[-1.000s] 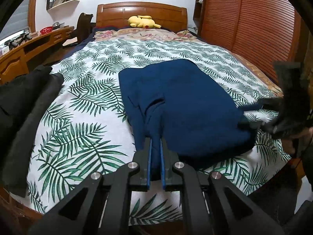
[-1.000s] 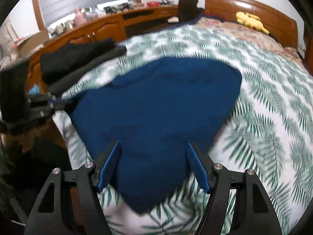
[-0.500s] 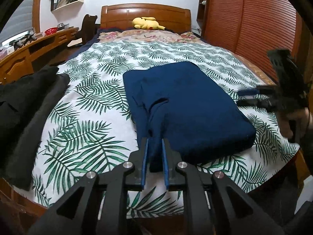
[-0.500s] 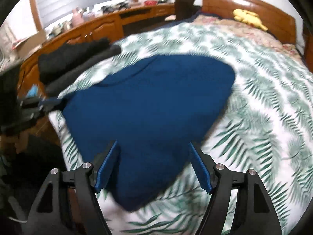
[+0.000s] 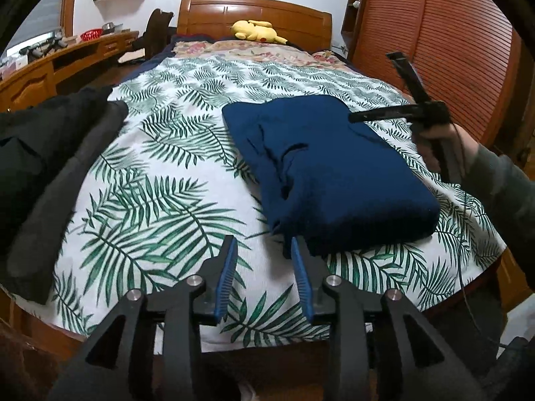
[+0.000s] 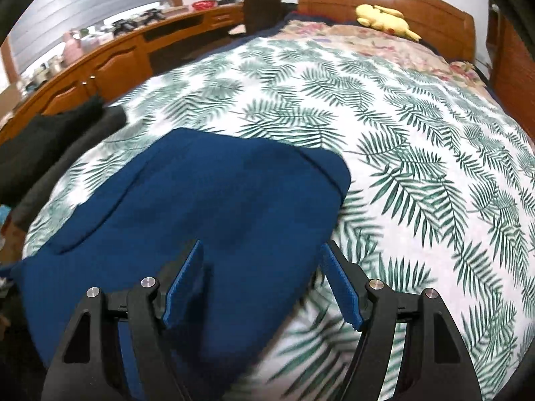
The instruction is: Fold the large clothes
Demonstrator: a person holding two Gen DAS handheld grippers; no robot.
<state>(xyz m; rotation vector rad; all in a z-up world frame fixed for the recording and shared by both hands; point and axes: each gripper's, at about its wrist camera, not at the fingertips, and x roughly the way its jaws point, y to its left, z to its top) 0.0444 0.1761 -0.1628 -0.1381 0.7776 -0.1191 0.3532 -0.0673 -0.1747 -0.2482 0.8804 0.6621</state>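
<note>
- Under my left gripper [image 5: 264, 250]: matt navy-blue folded cloth garment [image 5: 334, 173], smooth leaf-printed cotton bedspread [image 5: 160, 200].
- Far ahead: glossy brown wooden headboard [image 5: 267, 13], plush yellow toy [image 5: 257, 30].

A dark blue garment [image 5: 334, 167] lies folded into a thick, roughly rectangular bundle on the leaf-print bedspread [image 5: 160, 200] near the foot of the bed, a sleeve fold showing along its left edge.
</note>
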